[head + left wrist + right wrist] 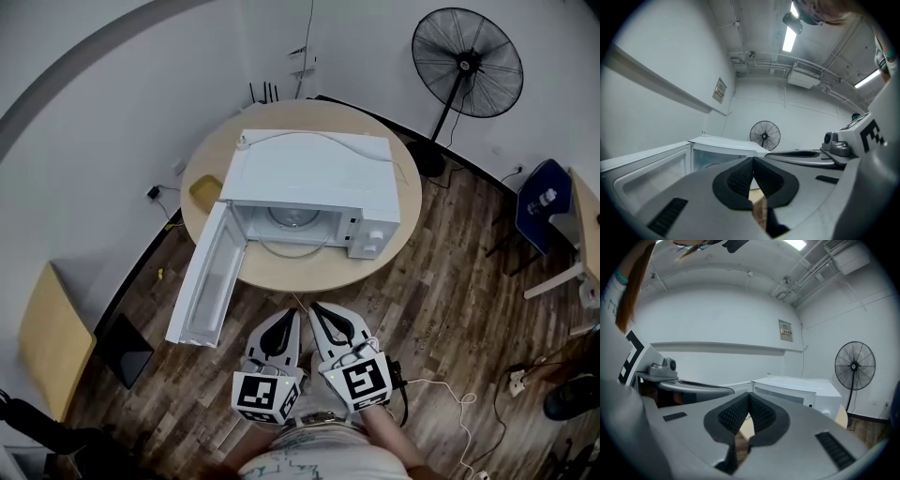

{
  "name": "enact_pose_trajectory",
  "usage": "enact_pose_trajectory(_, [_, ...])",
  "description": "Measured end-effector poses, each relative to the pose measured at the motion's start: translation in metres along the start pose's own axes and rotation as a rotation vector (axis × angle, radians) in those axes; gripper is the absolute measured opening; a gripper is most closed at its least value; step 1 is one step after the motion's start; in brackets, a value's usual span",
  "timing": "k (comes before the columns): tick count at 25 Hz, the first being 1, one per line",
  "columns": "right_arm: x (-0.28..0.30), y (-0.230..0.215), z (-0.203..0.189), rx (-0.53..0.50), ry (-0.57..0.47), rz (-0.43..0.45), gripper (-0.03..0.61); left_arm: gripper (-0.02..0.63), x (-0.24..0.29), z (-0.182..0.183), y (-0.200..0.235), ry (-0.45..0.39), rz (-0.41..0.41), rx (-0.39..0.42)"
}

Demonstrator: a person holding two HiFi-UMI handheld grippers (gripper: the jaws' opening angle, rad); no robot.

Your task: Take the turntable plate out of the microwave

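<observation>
A white microwave (314, 183) stands on a round wooden table (281, 272), its door (208, 277) swung open to the left. Inside the cavity the glass turntable plate (296, 217) lies flat. Both grippers hover side by side over the floor in front of the table, short of the microwave. My left gripper (296, 315) is shut and empty, as is my right gripper (315, 307). In the left gripper view the shut jaws (753, 160) point at the open door (651, 173) and cavity. In the right gripper view the shut tips (749, 394) face the microwave (797, 387).
A black standing fan (467, 63) is at the back right. A yellow pad (206, 192) lies on the table left of the microwave. A blue chair (542, 202) and a wooden board (52, 337) flank the area; a cable (450, 389) trails on the floor.
</observation>
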State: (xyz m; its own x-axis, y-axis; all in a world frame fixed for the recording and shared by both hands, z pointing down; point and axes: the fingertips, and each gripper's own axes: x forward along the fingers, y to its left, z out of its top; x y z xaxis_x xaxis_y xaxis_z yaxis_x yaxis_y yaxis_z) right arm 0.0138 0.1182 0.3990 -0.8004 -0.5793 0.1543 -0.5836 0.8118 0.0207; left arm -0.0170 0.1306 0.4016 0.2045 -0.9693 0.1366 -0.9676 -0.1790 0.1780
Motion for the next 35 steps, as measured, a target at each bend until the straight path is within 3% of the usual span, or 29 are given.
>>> enact_pose_trajectory(8, [0.017,-0.012,0.000,0.000,0.010,0.001,-0.009,0.014,0.018,0.003,0.013,0.001,-0.002,-0.004])
enact_pose_trajectory(16, [0.054,-0.046,0.013,-0.003,-0.003,0.010,-0.009,0.014,0.063,0.021,0.032,0.013,-0.005,0.071])
enact_pose_trajectory(35, [0.155,-0.104,0.030,0.013,-0.028,0.130,-0.009,0.014,0.157,0.040,0.088,0.032,0.076,0.032])
